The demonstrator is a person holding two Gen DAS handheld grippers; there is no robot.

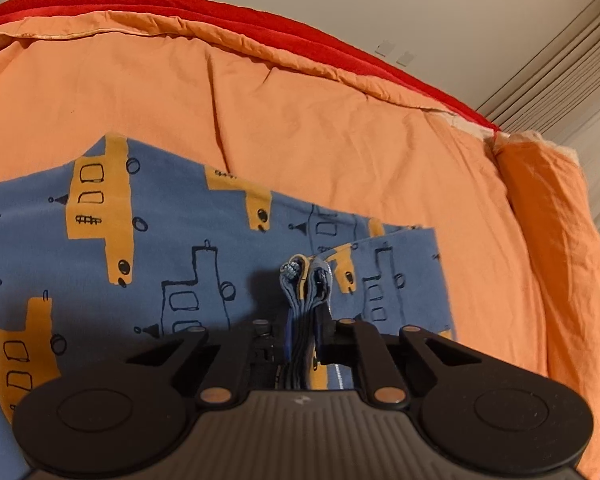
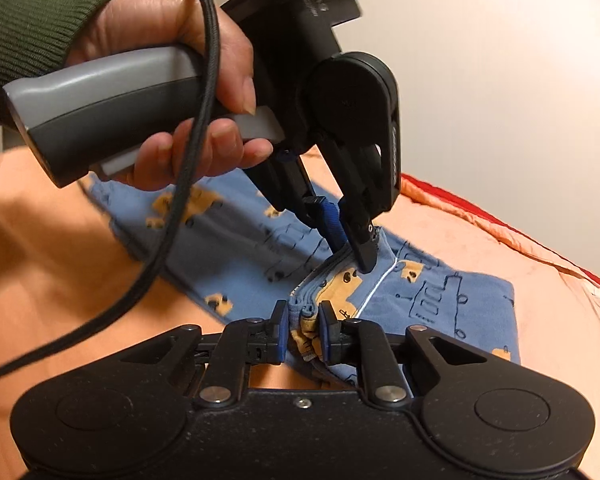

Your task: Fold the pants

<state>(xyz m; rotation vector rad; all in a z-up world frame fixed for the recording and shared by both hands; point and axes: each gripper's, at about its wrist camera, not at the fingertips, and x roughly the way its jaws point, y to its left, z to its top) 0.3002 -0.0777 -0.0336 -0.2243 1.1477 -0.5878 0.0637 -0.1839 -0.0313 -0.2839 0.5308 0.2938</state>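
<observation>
Blue pants [image 1: 160,220] with an orange vehicle print lie partly folded on an orange duvet [image 1: 340,128]. My left gripper [image 1: 305,312] is shut on a bunch of stacked fabric edges that stick up between its pads. In the right wrist view the left gripper [image 2: 352,256] comes down from above and pinches a raised ridge of the pants [image 2: 440,300]. The right gripper [image 2: 304,332] is shut on the gathered edge a little nearer along the same ridge, blue and orange cloth squeezed between its blue pads [image 2: 327,340].
A person's hand [image 2: 180,80] in a green sleeve [image 2: 28,20] holds the left gripper's grey handle, and a black cable [image 2: 180,200] loops down from it. A red blanket [image 1: 300,36] borders the duvet's far edge. A pale wall and a curtain [image 1: 572,72] stand behind.
</observation>
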